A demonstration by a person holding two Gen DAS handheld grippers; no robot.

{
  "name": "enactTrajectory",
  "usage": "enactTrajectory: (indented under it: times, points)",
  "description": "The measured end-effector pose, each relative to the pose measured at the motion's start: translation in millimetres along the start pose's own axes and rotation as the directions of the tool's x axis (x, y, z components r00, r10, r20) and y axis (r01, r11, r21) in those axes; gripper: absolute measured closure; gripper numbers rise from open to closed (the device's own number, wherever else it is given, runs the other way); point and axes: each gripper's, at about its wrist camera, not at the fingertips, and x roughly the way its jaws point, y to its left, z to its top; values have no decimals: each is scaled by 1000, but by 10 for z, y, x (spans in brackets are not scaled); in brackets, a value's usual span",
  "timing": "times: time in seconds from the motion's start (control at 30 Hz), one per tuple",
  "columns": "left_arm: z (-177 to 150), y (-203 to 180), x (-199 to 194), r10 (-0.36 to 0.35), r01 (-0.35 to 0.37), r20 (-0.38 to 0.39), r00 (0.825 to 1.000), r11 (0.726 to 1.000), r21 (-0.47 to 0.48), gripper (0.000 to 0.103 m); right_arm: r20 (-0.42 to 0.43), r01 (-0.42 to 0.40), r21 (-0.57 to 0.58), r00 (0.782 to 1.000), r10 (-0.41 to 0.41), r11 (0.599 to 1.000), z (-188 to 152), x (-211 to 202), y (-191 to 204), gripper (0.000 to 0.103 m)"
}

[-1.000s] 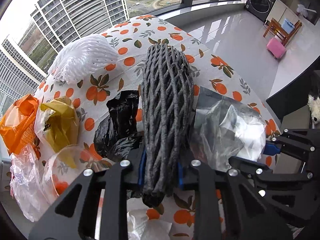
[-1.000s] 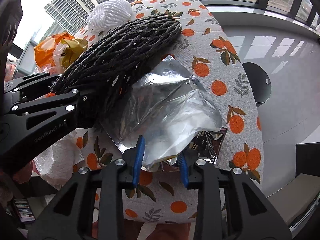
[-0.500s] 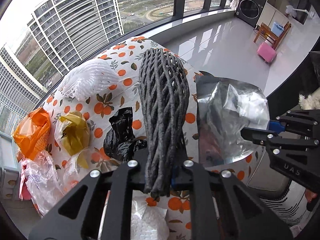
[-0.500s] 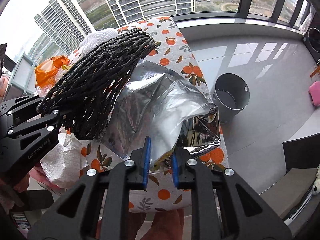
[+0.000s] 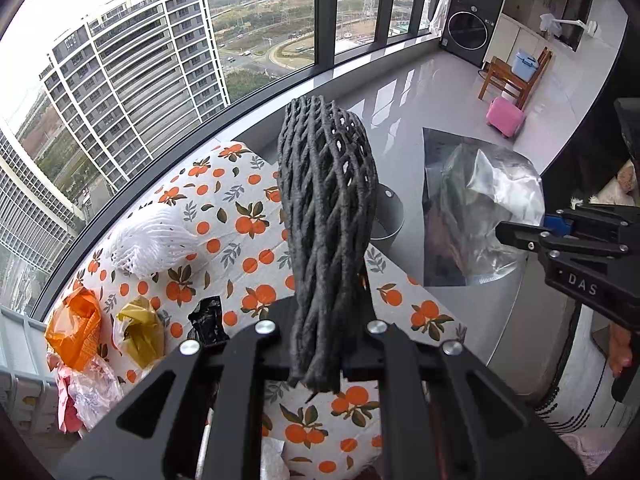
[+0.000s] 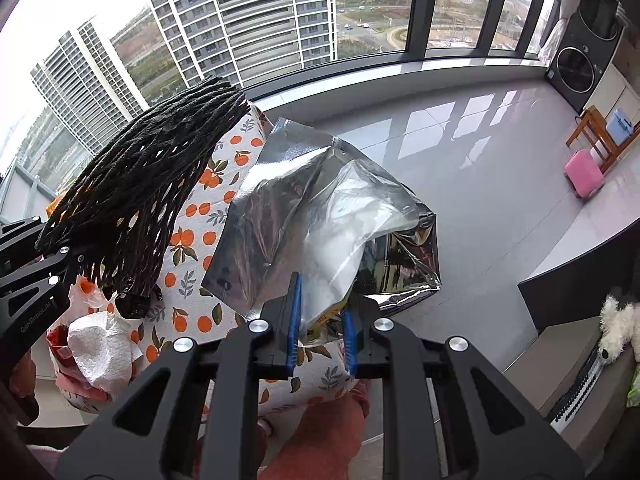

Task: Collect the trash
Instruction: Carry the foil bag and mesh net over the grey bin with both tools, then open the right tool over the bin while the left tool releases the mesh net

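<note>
Both pieces of trash are held clear above the table (image 5: 256, 240). The left tool (image 5: 320, 344) is clamped on the lower end of the black foam net sleeve (image 5: 326, 216), whose long axis runs up and away from the jaws. The right tool (image 6: 320, 320) is clamped on a corner of the silver foil bag (image 6: 320, 216).

The grey bin (image 5: 386, 216) stands on the floor beyond the table's far edge, between the two loads. Neither hand can be judged nearer. Both tools are pitched steeply downward.
</note>
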Motion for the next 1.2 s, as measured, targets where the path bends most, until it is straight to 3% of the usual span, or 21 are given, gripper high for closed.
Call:
enactTrajectory:
  times: [0.2,0.4,0.57,0.7,0.93,0.97,1.03,1.2]
  points:
    - [626,-450,614,20,-22,-37,999,998,-54,90,-4,-32,-79,999,32,996,585,409,-718,86]
    - [1149,-872,1469,17,-42,-121,992,978,-203,90,-85,-66,-176,995,52,982,1225,1297,-1497,86]
    - [1278,-1125,2228,19,-75,-197,980,956,-282,90,-156,-83,-201,986,52,976,1485,2261,-1906,86]
    - [1207,-1223,2882,6,-99,-272,962,939,-329,90,-212,-109,-201,975,65,974,1473,3010,-2022,86]
    - [1070,-1220,3705,-11,-131,-339,941,910,-393,90,-308,-157,-294,949,62,943,1338,4161,-1866,82]
    - [1069,-1215,3783,-12,-133,-343,939,909,-396,90,-314,-155,-307,948,54,939,1323,4271,-1829,79]
    - [1052,-1185,3899,-7,-141,-349,937,907,-397,90,-319,-156,-315,946,50,936,1316,4446,-1791,65]
    - [1015,-1190,4088,-8,-150,-373,928,908,-391,89,-319,-158,-296,946,58,942,1394,4608,-1849,60]
